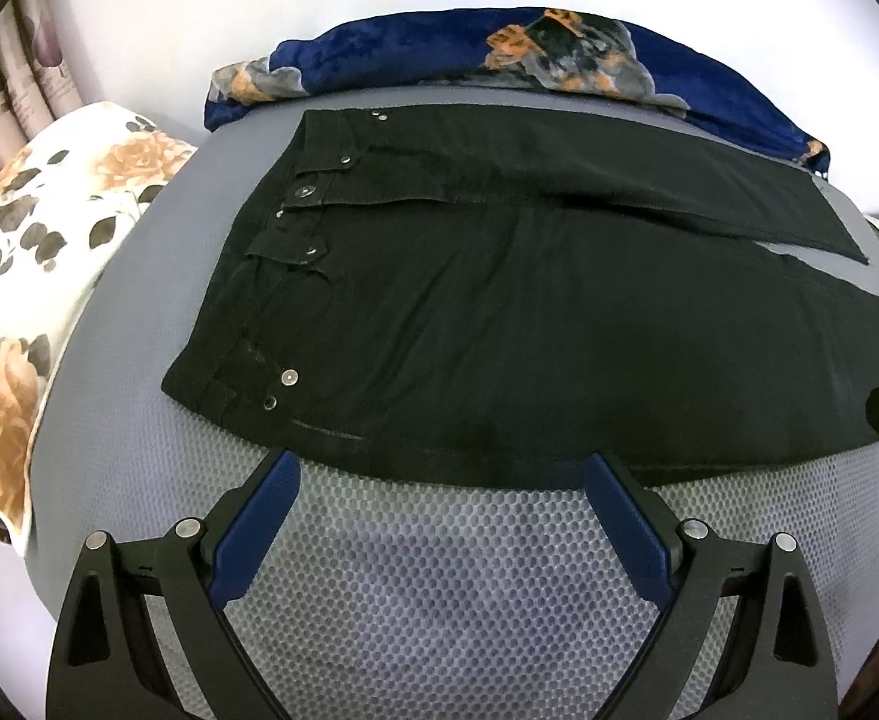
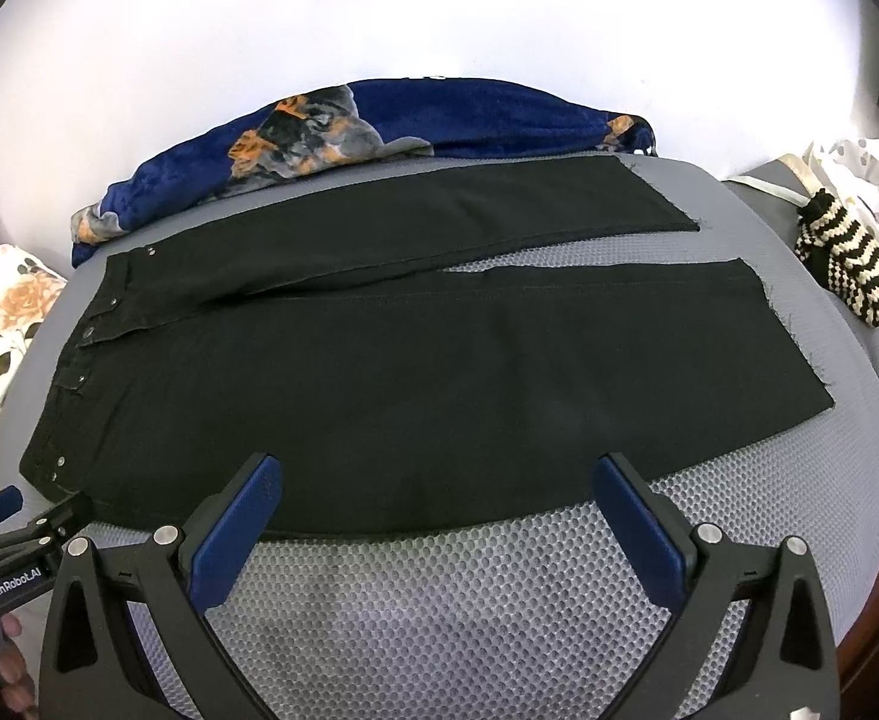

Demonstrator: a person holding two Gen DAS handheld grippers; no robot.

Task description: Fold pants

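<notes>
Blue blanket (image 2: 469,120) (orange-patterned), floral pillow (image 1: 37,228), striped knit (image 2: 847,264), grey mat (image 2: 439,600).

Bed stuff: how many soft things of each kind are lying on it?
Black denim pants: 1
Blue plush blanket with an orange-grey print: 1
White pillow with orange roses: 1
Black-and-cream striped knit piece: 1
White dotted cloth: 1
Total: 5

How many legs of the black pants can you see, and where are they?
2. The far leg lies along the back of the grey mat, next to the blue blanket. The near leg lies closer to the two open grippers, its edge by their tips.
</notes>
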